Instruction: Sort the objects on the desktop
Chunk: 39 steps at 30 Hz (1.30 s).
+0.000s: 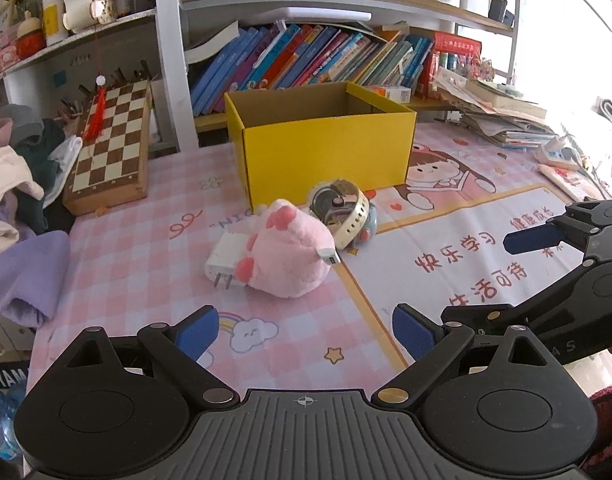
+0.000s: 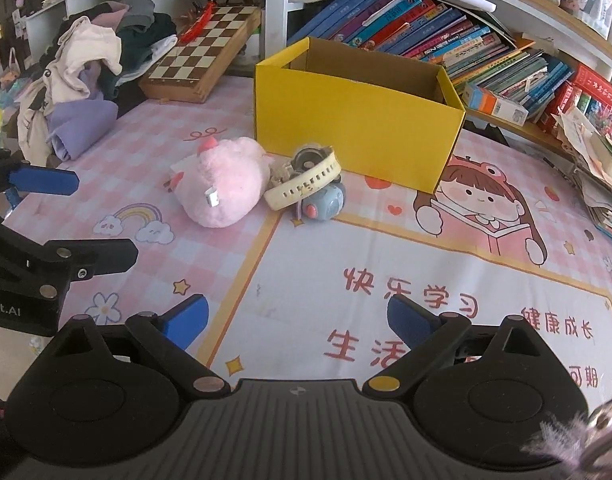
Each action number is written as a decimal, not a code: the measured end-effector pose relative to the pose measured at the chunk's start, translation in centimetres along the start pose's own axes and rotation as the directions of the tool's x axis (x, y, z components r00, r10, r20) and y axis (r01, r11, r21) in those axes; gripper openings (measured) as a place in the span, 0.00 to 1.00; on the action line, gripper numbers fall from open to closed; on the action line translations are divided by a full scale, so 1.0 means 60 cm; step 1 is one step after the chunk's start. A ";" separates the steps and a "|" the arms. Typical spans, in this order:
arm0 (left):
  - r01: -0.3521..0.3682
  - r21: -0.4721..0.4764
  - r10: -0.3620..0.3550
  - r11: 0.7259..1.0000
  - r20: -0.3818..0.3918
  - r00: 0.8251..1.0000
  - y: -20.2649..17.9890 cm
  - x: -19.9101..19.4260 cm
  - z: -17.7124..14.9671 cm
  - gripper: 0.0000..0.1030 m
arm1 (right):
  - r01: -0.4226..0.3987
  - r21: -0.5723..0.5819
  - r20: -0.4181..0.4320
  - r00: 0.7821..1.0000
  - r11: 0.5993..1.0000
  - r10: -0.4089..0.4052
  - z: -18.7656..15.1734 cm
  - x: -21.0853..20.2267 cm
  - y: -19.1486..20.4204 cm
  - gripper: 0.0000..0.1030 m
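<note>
Toys lie in a small heap in the middle of the worktop (image 1: 146, 216), which wears a pink checked mat with a cartoon girl on it; a pink plush toy (image 1: 284, 252) lies on its side with its paws up; a white plug charger (image 1: 226, 258) touches it on one side, half tucked under the plush; on the other side a cream watch (image 1: 347, 210) sits on top of a little blue round toy (image 1: 367, 226), and the watch strap touches the plush; just behind the heap stands a yellow box (image 1: 325, 148), open at the top; from these views the inside of the box looks bare, though its floor is mostly hidden.

The left claw (image 1: 306, 334) hangs low over the mat, near the heap but not touching it; its blue pads are spread wide with nothing between them; the right claw (image 2: 298, 320) hangs beside it over the big red writing on the mat, also spread wide and holding nothing; each claw shows at the edge of the other's view.

A chess board (image 1: 110, 144) leans by a pile of clothes (image 2: 94, 76) at the far left; a row of books (image 1: 306, 56) stands on the shelf behind the box; loose papers (image 1: 501, 116) are stacked at the far right.
</note>
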<state>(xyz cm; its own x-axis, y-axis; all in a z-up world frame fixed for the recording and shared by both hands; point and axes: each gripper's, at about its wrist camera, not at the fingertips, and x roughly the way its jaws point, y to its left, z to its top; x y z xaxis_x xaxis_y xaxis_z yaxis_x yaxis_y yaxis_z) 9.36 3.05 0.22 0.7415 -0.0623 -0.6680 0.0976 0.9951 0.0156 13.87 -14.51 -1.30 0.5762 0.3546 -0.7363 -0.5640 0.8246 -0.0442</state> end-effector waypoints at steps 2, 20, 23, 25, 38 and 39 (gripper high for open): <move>-0.001 -0.004 0.001 1.000 -0.002 1.000 0.000 0.005 0.003 0.93 | -0.001 -0.002 -0.001 1.000 1.000 0.001 0.004 0.004 -0.004 0.95; -0.034 0.043 0.034 0.999 -0.016 0.999 -0.016 0.061 0.029 0.92 | 0.005 0.024 -0.029 1.000 1.000 -0.005 0.028 0.042 -0.054 0.95; -0.044 0.038 0.045 0.998 -0.017 0.999 -0.016 0.070 0.034 0.92 | 0.002 0.021 -0.034 0.999 1.000 -0.002 0.032 0.048 -0.062 0.95; -0.047 0.039 0.047 0.998 -0.014 0.999 -0.017 0.075 0.037 0.92 | 0.000 0.019 -0.035 0.999 1.000 0.000 0.034 0.052 -0.067 0.95; -0.072 0.057 0.075 0.996 -0.040 0.996 -0.021 0.125 0.056 0.88 | -0.021 0.011 -0.049 0.999 1.000 0.022 0.049 0.074 -0.097 0.95; -0.072 0.054 0.075 0.996 -0.043 0.996 -0.021 0.128 0.057 0.87 | -0.022 0.012 -0.050 0.998 1.000 0.022 0.050 0.076 -0.099 0.95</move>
<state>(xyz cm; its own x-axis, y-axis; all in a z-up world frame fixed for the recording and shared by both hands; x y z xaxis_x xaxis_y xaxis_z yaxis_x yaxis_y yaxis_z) 17.22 1.07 -2.38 0.7177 0.0157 -0.6961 0.0793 0.9914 0.1041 21.61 -16.48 -2.40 0.5329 0.3502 -0.7703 -0.5694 0.8218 -0.0203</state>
